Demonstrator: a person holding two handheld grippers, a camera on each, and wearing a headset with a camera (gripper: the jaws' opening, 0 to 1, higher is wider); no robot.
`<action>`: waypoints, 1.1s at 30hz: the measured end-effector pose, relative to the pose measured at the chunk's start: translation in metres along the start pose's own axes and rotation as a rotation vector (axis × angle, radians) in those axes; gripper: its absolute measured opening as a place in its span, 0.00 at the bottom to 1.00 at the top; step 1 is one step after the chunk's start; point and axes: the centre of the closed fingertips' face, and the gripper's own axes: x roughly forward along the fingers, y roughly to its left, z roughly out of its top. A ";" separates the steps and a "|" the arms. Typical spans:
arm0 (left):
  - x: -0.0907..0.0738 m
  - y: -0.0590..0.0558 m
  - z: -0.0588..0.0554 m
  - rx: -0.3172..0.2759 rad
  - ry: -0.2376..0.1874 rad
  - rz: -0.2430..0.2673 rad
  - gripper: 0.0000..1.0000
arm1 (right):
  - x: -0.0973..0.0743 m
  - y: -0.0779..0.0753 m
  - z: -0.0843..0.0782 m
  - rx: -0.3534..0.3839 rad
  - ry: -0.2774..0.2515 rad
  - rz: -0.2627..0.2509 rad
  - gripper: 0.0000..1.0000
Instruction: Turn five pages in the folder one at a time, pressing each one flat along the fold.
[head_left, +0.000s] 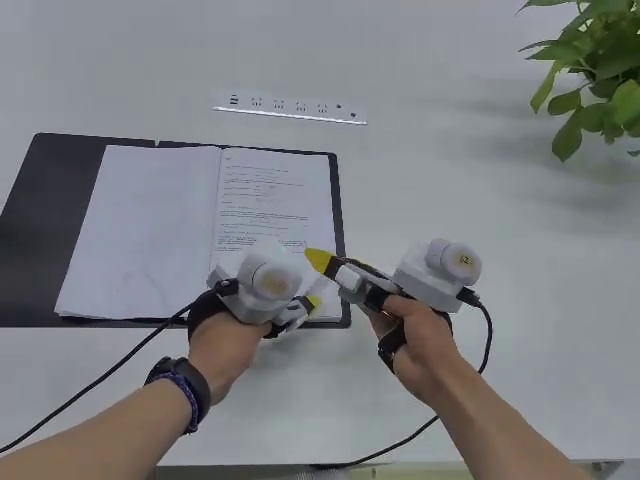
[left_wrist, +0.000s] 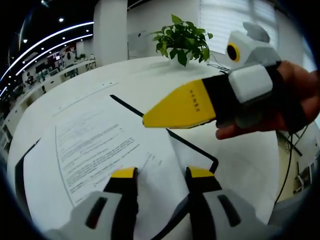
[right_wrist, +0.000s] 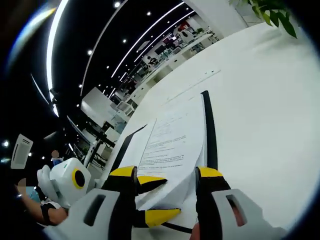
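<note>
An open black folder (head_left: 40, 200) lies on the white table, a blank sheet (head_left: 150, 225) on its left side and a printed page (head_left: 270, 195) on its right. My left gripper (head_left: 308, 303) hovers at the printed page's near right corner. In the left gripper view its jaws (left_wrist: 161, 173) stand open over the printed page (left_wrist: 95, 145) with nothing between them. My right gripper (head_left: 320, 262) reaches in from the right, its yellow tip above the same corner. In the right gripper view it (right_wrist: 166, 173) is open, with the left gripper (right_wrist: 156, 200) just ahead and the page (right_wrist: 170, 135) beyond.
A white power strip (head_left: 290, 107) lies behind the folder. A leafy green plant (head_left: 595, 70) stands at the far right corner. Black cables trail from both grippers toward the table's near edge. Bare white table (head_left: 480, 180) stretches to the right of the folder.
</note>
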 end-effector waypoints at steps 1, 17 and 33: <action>0.000 0.000 0.000 -0.004 -0.001 0.001 0.37 | 0.000 -0.002 -0.001 0.008 0.001 -0.005 0.45; -0.011 -0.008 -0.003 0.001 0.032 -0.072 0.49 | 0.005 -0.003 -0.001 0.113 -0.010 0.022 0.37; -0.069 0.013 -0.006 -0.044 -0.012 -0.009 0.65 | -0.007 0.016 -0.024 0.080 -0.002 0.034 0.07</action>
